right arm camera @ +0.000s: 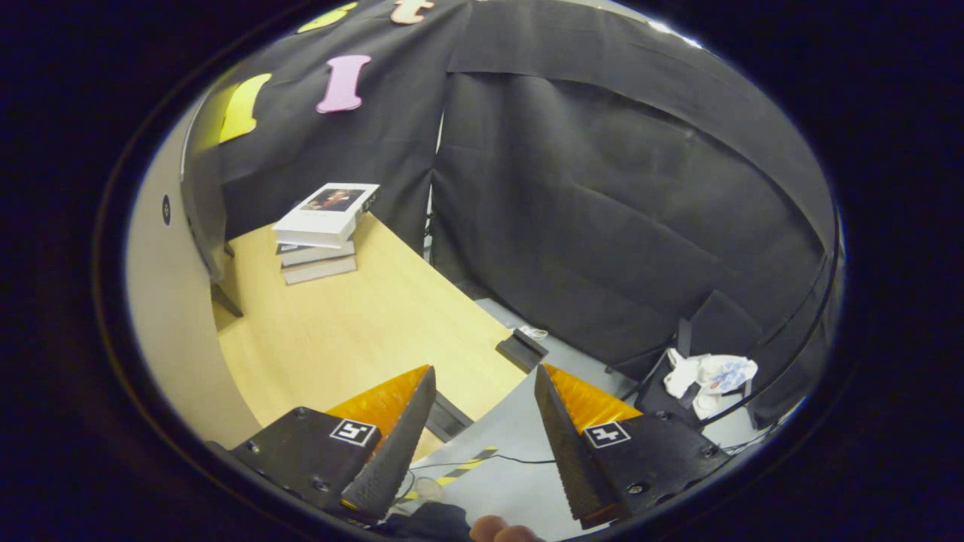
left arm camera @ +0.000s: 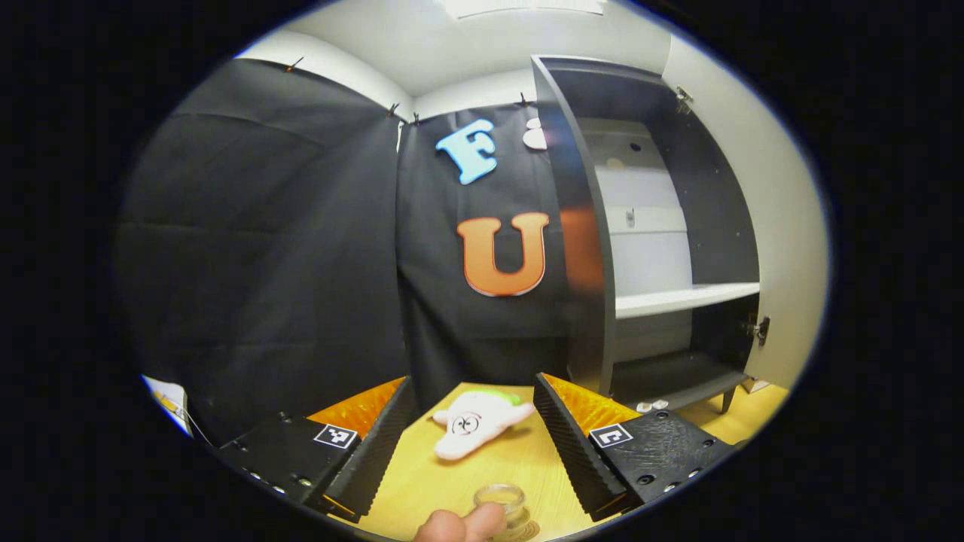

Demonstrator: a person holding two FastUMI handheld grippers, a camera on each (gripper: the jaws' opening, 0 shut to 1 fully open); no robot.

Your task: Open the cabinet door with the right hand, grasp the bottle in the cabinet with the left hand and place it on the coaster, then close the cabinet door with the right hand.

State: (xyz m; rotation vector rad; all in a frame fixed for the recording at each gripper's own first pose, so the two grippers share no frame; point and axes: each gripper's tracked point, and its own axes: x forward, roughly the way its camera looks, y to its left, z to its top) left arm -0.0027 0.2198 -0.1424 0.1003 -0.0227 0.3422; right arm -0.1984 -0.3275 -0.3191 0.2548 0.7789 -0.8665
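Plush toy [left arm camera: 478, 421] beside open cabinet [left arm camera: 648, 248]

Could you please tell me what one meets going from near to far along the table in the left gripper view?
Glass bottle by a fingertip at the bottom edge → white plush toy between the left gripper fingers → open cabinet, its door swung wide.

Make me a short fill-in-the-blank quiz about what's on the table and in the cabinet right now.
1. The cabinet door stands ____.
2. The glass bottle now stands on the ____, not in the cabinet.
3. The left gripper fingers are ____, holding nothing.
4. The books lie in a ____.

Missing words: open; table; open; stack
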